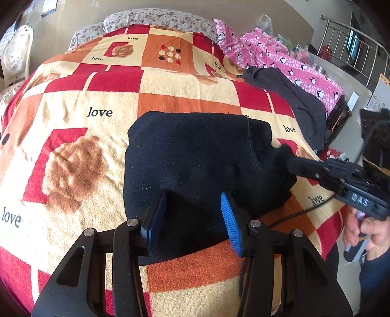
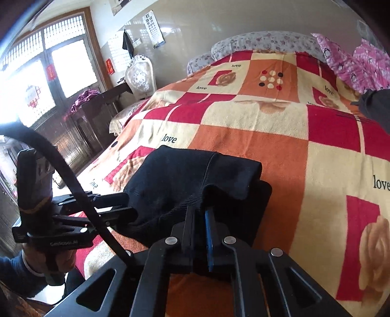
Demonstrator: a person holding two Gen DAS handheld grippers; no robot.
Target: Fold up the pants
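Observation:
Black knit pants (image 1: pixel 195 151) lie folded into a compact block near the front edge of a bed with a red, orange and cream "love" blanket (image 1: pixel 73 122). My left gripper (image 1: pixel 193 207) stands open over the near edge of the block, one finger on each side and the pads not pressing. In the right wrist view the pants (image 2: pixel 190 175) rise into a pinched ridge, and my right gripper (image 2: pixel 201 212) is shut on that fold. The right gripper (image 1: pixel 292 164) meets the block's right corner in the left wrist view. The left gripper (image 2: pixel 129 204) sits at the pants' left side.
A grey garment (image 1: pixel 297 97) and a pink penguin quilt (image 1: pixel 292 63) lie along the bed's right side, with floral pillows (image 1: pixel 158 17) at the head. A white chair (image 2: pixel 141 75) and a dark desk (image 2: pixel 97 107) stand left of the bed. A black cable (image 2: pixel 73 183) crosses the right wrist view.

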